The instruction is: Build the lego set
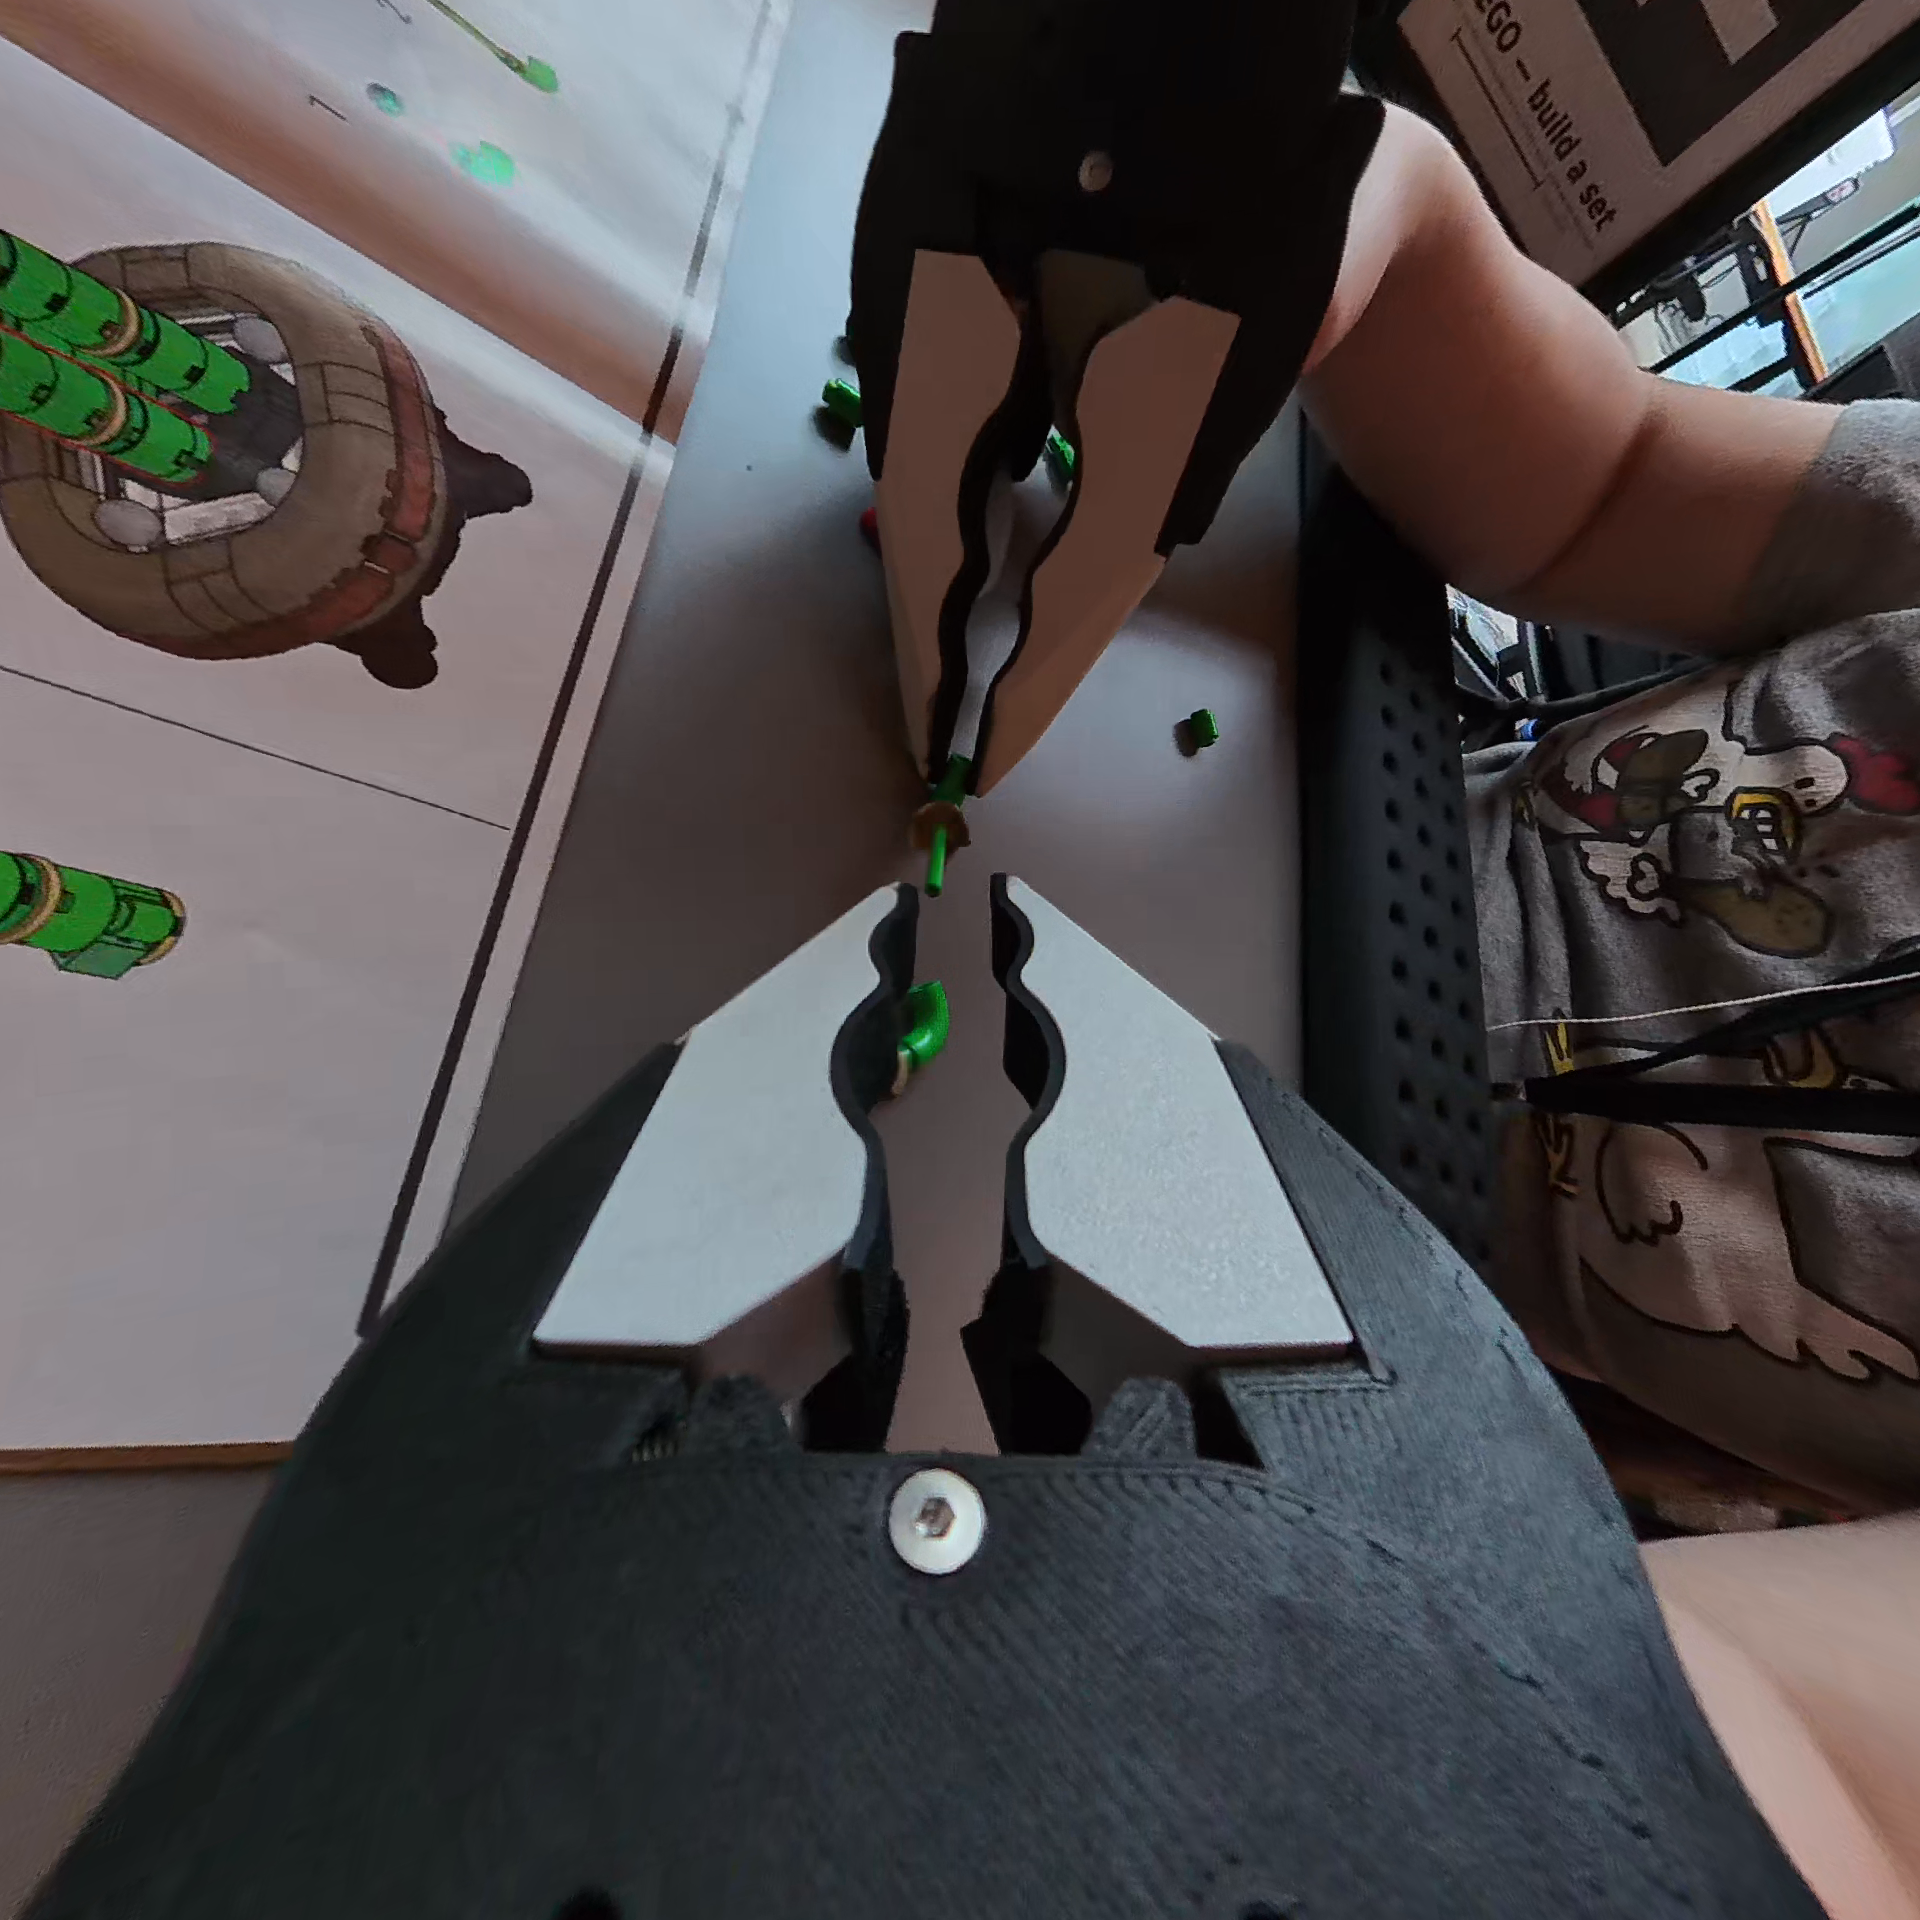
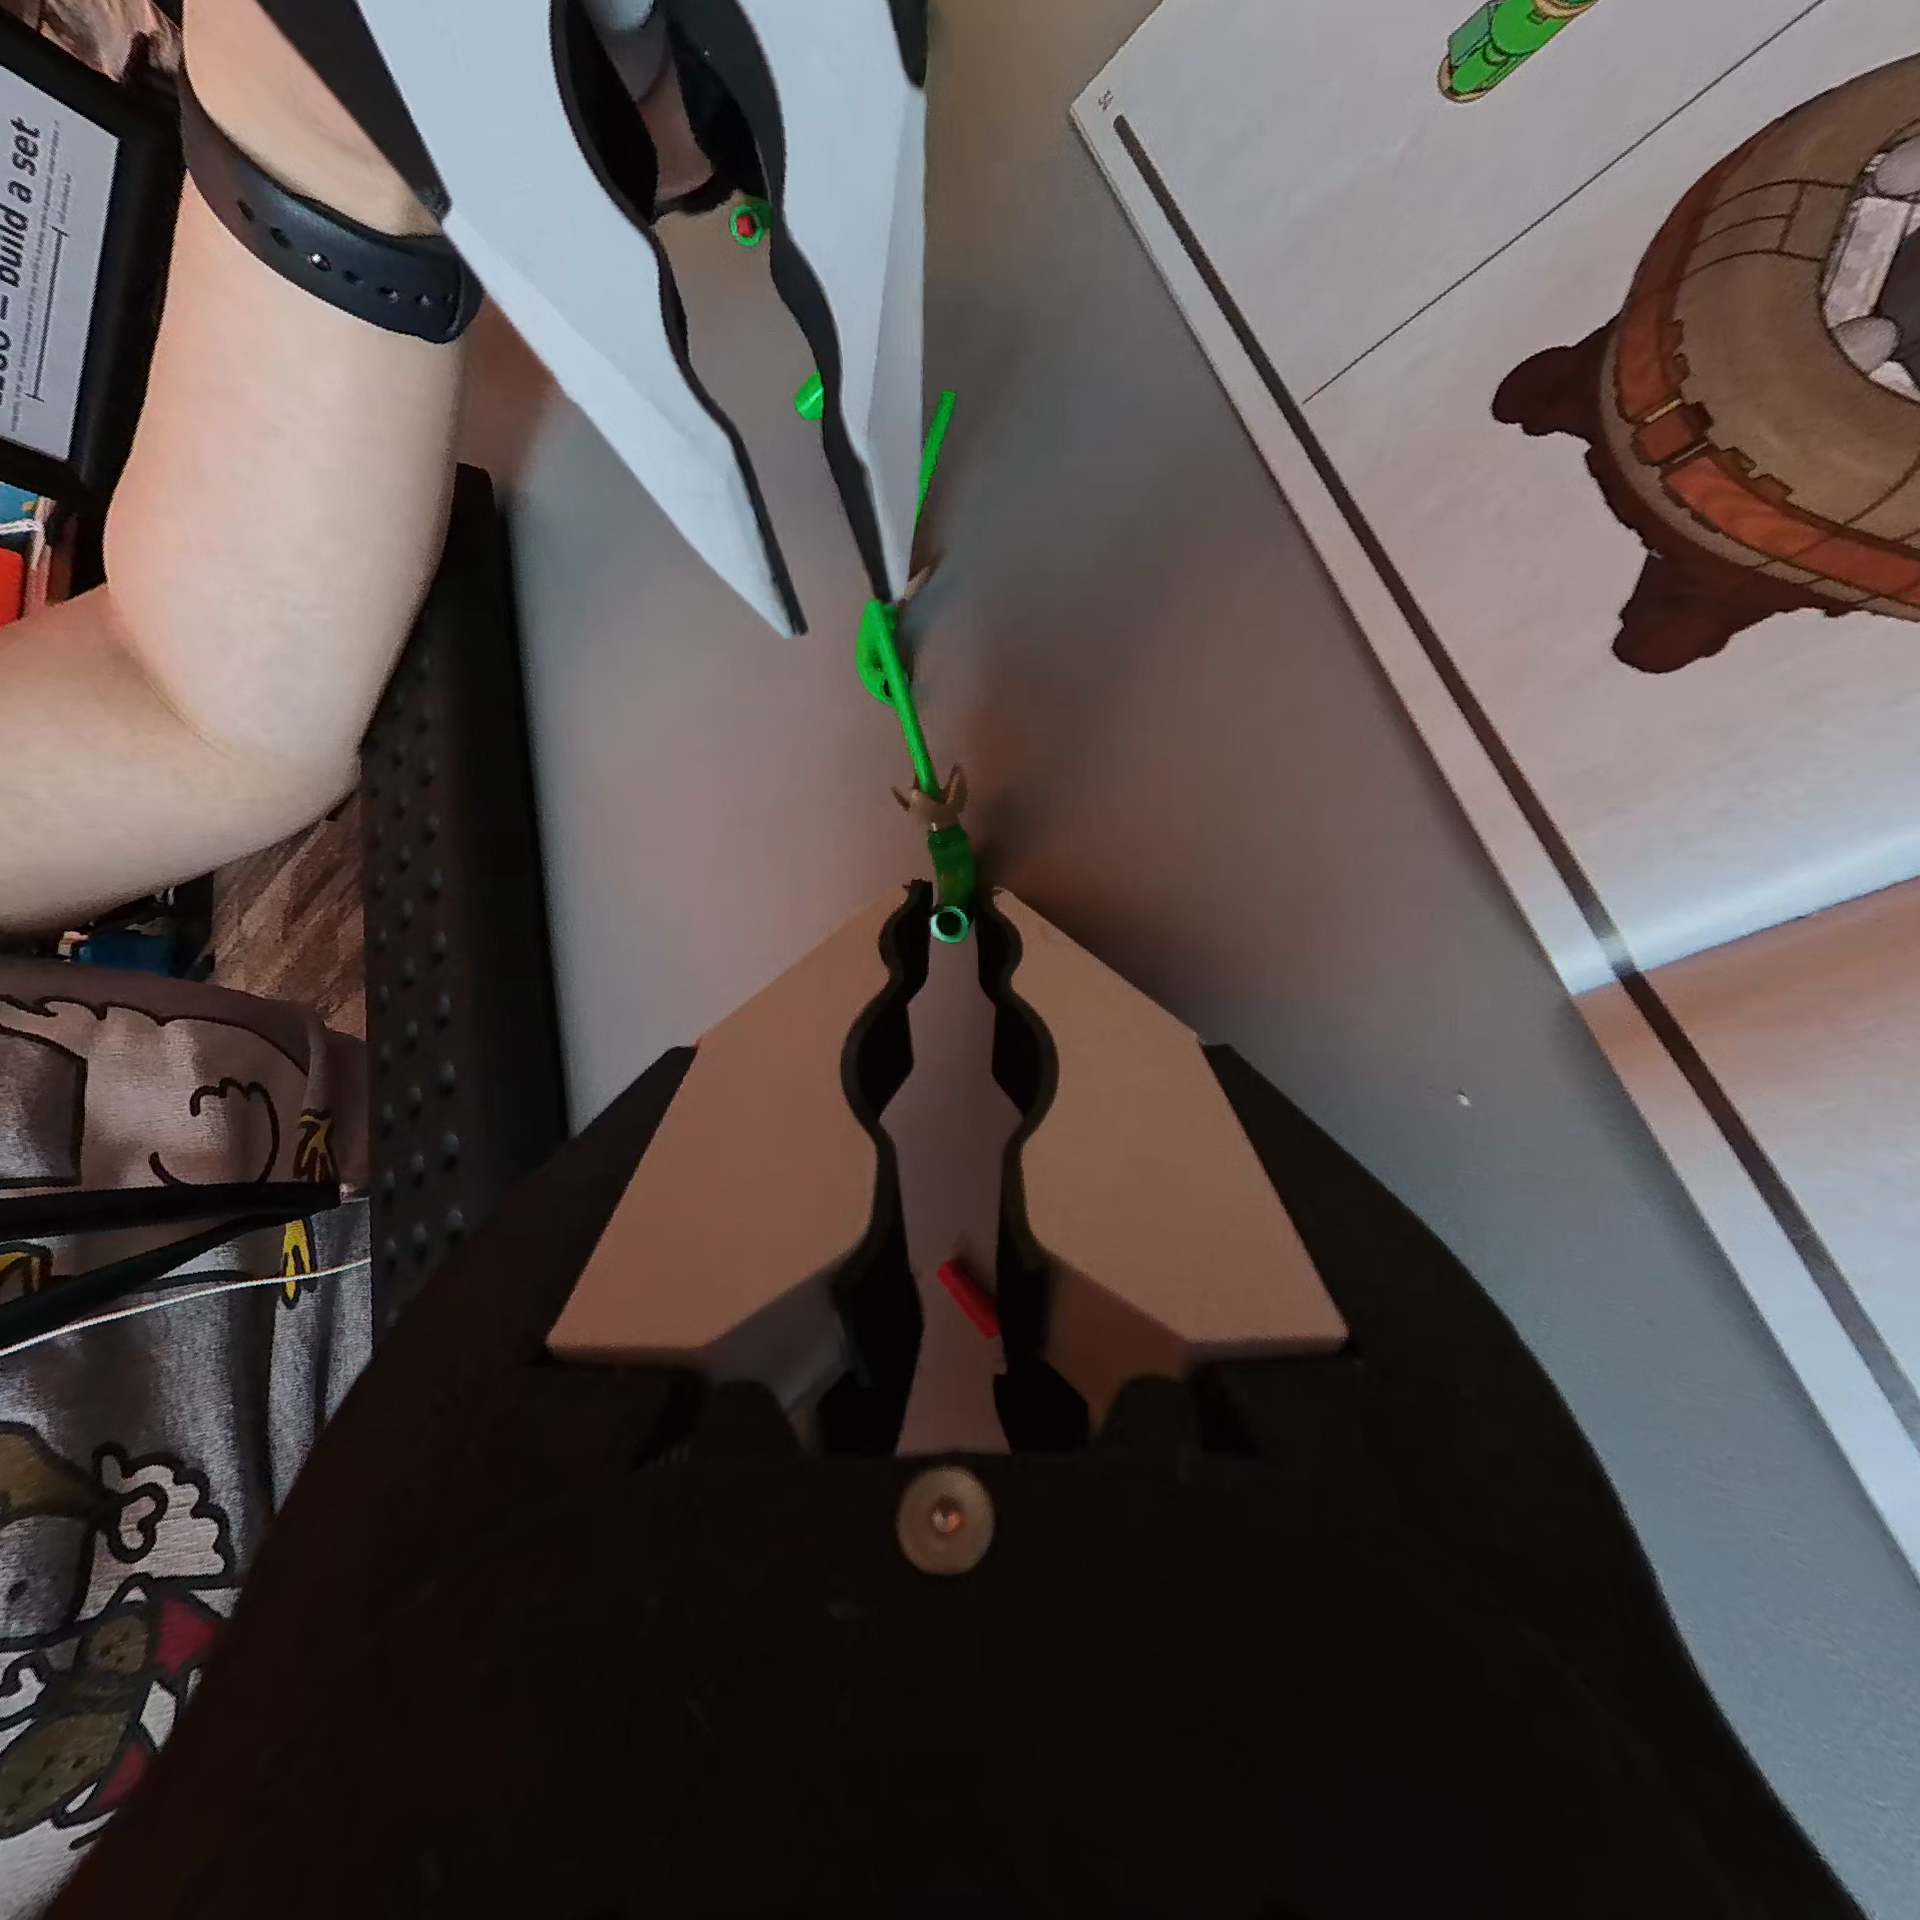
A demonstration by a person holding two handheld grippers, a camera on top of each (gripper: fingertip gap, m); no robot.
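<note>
In the right wrist view my right gripper (image 2: 953, 899) is shut on the thick green end of a thin green stem (image 2: 914, 748) with a tan collar (image 2: 935, 800), held above the grey table (image 2: 1195, 831). In the left wrist view it comes down from the top (image 1: 951, 774), with the stem (image 1: 938, 852) pointing at my left gripper (image 1: 953, 888). The left gripper is open and empty, its jaws a narrow gap apart, the stem's tip just in front of them. A curved green piece (image 1: 923, 1023) lies on the table under the left jaws. The left gripper also shows in the right wrist view (image 2: 840, 611).
The open instruction booklet (image 1: 260, 727) (image 2: 1558, 468) lies along one side of the table. Small green pieces (image 1: 842, 400) (image 1: 1197, 730) and a red piece (image 2: 966, 1294) lie loose. A person's arms (image 1: 1507, 416) (image 2: 260, 520) and a dark perforated chair (image 1: 1382, 935) are on the other side. One gripper's finger ends stand about 5 cm off the other's. My left tips are roughly 4 cm from the curved green piece (image 1: 923, 1023). It is also in sight in the right wrist view (image 2: 874, 651).
</note>
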